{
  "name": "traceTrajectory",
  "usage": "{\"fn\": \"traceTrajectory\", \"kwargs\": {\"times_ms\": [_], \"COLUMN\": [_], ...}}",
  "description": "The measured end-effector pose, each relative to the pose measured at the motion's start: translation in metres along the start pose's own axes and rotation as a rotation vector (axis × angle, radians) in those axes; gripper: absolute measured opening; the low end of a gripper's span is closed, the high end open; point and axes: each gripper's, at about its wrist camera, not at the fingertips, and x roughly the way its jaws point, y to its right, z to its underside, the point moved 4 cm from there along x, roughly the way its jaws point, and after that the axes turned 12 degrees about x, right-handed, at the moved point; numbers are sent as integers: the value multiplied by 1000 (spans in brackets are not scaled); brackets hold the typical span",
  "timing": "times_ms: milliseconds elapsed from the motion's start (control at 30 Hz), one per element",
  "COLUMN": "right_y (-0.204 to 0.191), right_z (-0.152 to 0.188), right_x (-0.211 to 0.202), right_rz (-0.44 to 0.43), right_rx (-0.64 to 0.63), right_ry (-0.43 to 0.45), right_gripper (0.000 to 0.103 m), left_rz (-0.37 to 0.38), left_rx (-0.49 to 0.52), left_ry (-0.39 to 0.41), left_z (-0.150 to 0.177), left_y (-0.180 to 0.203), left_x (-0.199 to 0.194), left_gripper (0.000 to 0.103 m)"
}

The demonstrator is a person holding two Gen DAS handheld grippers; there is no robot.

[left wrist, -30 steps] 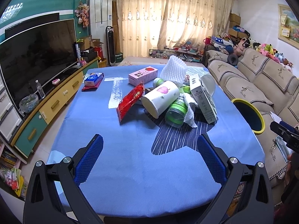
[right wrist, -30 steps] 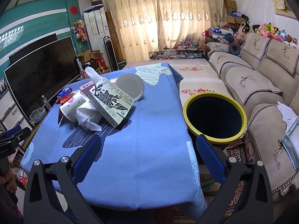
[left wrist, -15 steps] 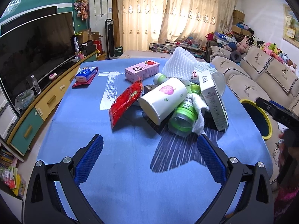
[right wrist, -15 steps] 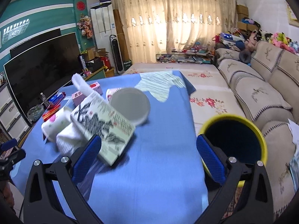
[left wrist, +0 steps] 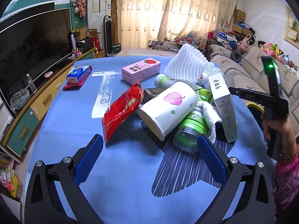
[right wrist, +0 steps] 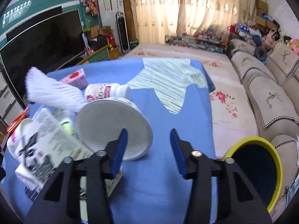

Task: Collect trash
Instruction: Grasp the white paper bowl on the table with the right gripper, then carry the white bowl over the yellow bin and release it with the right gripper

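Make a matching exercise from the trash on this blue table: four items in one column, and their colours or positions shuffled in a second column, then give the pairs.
Items
1. crinkly red snack packet
2. white paper cup with a pink leaf print
3. pink rectangular strawberry milk carton
4. round yellow-rimmed bin

Descriptions
A. off the table's edge, next to the sofa
B. lying on its side on top of the pile, open end toward the left gripper
C. flat on the cloth behind the pile
D. at the left edge of the pile, leaning on it

Pairs: 1-D, 2-B, 3-C, 4-A
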Motion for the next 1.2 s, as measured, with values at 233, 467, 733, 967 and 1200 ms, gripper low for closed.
{"fn": "traceTrajectory", "kwargs": {"times_ms": [233, 467, 733, 967, 1200], "right_y": [7, 20, 53, 127, 211], "right_z": [-7, -16, -29, -12, 28], "right_x": [21, 14, -26, -68, -65], "right_rz": [-63, -87, -53, 70, 262], "right_rx": [51, 128, 224, 345, 438], "right_ry": [-47, -5, 88, 138, 98], "right_gripper": [11, 5, 5, 5, 5], "left_rz": [4, 18, 27, 32, 39], "left_rx": [-6, 4, 22, 43, 62], "left_ry": [-18, -30, -26, -12, -23], "left_z": [-2, -2, -6, -6, -3], "left_y": [-2, 1, 8, 20, 34], "left_x": [16, 25, 25, 13, 6], "left_gripper": [99, 99, 99, 99, 99]}}
